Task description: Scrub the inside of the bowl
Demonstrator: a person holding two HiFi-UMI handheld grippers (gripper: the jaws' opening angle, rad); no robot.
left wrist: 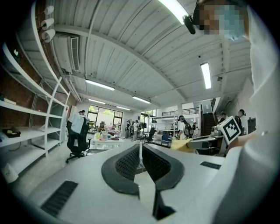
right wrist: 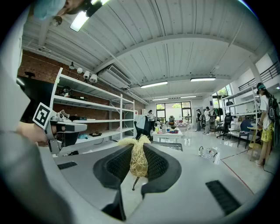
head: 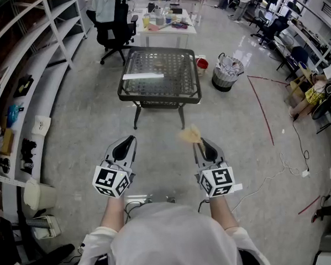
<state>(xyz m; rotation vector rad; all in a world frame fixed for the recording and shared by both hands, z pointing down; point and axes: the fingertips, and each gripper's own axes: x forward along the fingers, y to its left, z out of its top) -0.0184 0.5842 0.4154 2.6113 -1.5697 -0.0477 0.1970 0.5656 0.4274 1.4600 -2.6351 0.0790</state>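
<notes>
- The right gripper (right wrist: 139, 149) is clamped on a scrubber (right wrist: 138, 161), a straw-coloured bundle of fibres pinched between its two black pads.
- The scrubber's long axis runs along the jaws. Its pressed body lies between the pads, and its loose end splays out past the jaw tips.
- In the head view the right gripper (head: 199, 145) is at lower centre-right. The scrubber (head: 190, 135) sticks out of its tips toward the upper left of the frame, over bare floor.
- The left gripper (left wrist: 141, 151) has its jaws together with nothing between them. In the head view the left gripper (head: 127, 143) is at lower centre-left, beside the right one and apart from it.
- Above both grippers in the frame stands a glass table (head: 152, 97), well apart from them. A pale strip lies on its top, too small to identify.
- A waste bin (head: 227, 71) stands right of the table, and an office chair (head: 114, 26) stands beyond it at upper left.
</notes>
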